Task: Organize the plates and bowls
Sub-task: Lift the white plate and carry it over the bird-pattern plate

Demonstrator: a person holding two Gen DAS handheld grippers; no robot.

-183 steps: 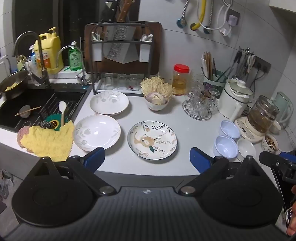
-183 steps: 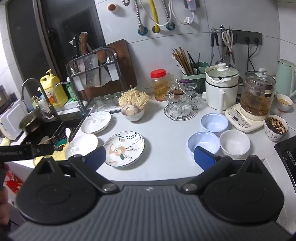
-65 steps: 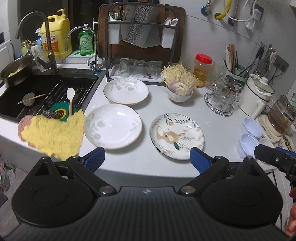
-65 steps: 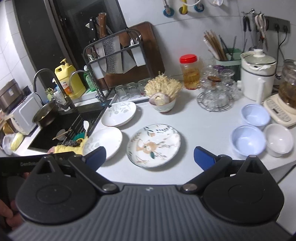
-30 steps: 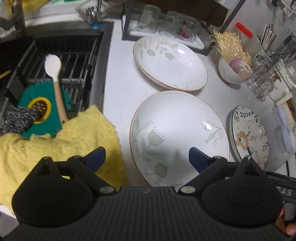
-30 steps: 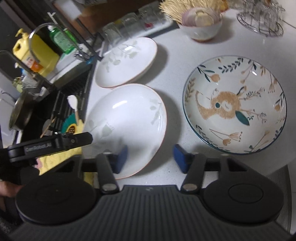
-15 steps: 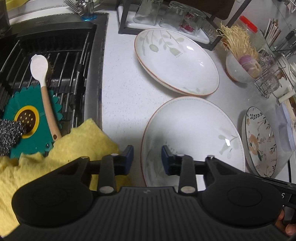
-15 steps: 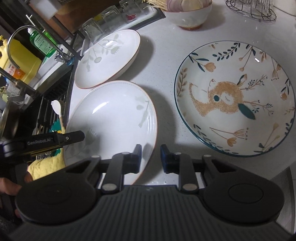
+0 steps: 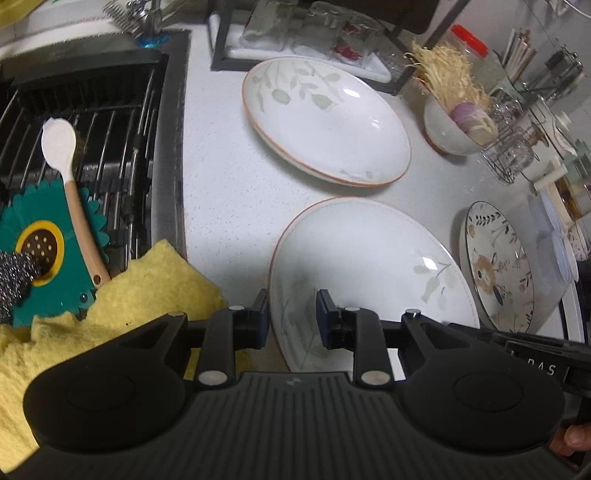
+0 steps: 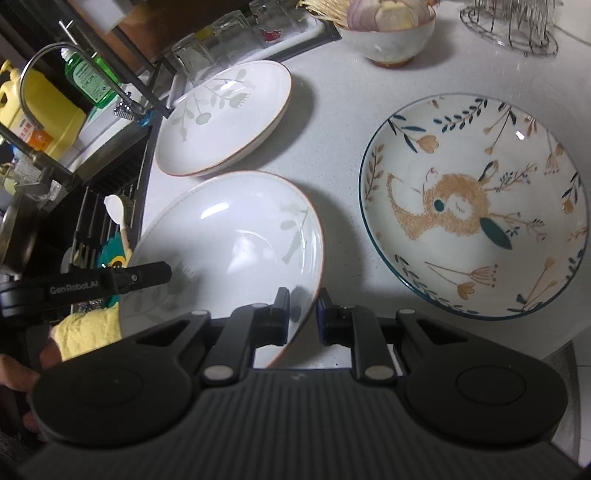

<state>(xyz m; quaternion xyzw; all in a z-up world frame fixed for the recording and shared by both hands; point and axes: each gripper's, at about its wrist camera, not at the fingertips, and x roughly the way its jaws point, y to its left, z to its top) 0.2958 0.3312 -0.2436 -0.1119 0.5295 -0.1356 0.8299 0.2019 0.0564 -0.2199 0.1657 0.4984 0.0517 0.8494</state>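
The left gripper [image 9: 291,317] has just been closing on the left rim of the near white plate [image 9: 373,266], its jaws narrowed with the rim between the pads; the right gripper [image 10: 303,314] has likewise been closing and pinches the same plate's right rim; the plate sits on the counter [image 9: 221,177] between a yellow cloth [image 9: 159,288] and a patterned plate [image 10: 476,221], another white plate [image 9: 325,118] just behind

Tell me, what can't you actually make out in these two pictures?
- Near rim of the near white plate: both views, hidden behind each hand-held gripper's black body.
- Stacked pale bowls: left wrist view, squeezed and blurred at the right edge; their count is unclear.
- Glasses in the wire rack: right wrist view, cut off by the top edge.
- Yellow cloth: left wrist view, partly covered by the left hand-held gripper.
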